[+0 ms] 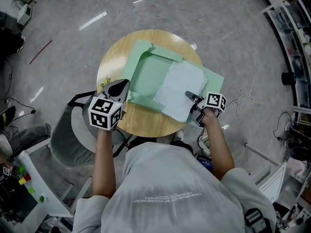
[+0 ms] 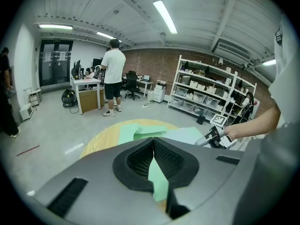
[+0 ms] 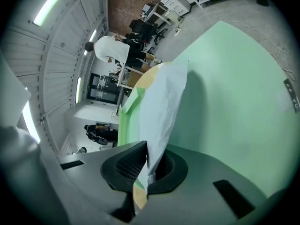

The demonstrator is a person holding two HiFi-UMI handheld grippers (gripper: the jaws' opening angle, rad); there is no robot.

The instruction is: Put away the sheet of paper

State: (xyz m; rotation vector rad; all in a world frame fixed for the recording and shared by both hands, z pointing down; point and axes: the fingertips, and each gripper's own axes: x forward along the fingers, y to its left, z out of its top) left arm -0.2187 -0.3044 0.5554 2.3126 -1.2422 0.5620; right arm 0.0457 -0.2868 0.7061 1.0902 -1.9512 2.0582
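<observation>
An open green folder (image 1: 150,74) lies on a round wooden table (image 1: 114,57), with a pale sheet of paper (image 1: 182,89) resting on its right half. My left gripper (image 1: 124,90) is at the folder's near left edge, shut on a green flap (image 2: 158,177). My right gripper (image 1: 190,96) is shut on the sheet's near right edge. In the right gripper view the sheet (image 3: 164,102) rises from between the jaws (image 3: 147,165), lifted off the folder's green panel (image 3: 234,88). The left gripper view shows the folder (image 2: 140,131) beyond its jaws (image 2: 153,163), and the right gripper (image 2: 213,137) to the right.
A grey chair (image 1: 68,135) stands at the table's near left. Cables (image 1: 245,98) lie on the floor to the right, and shelving (image 1: 291,28) runs along the far right. A person (image 2: 113,74) stands at a desk far across the room.
</observation>
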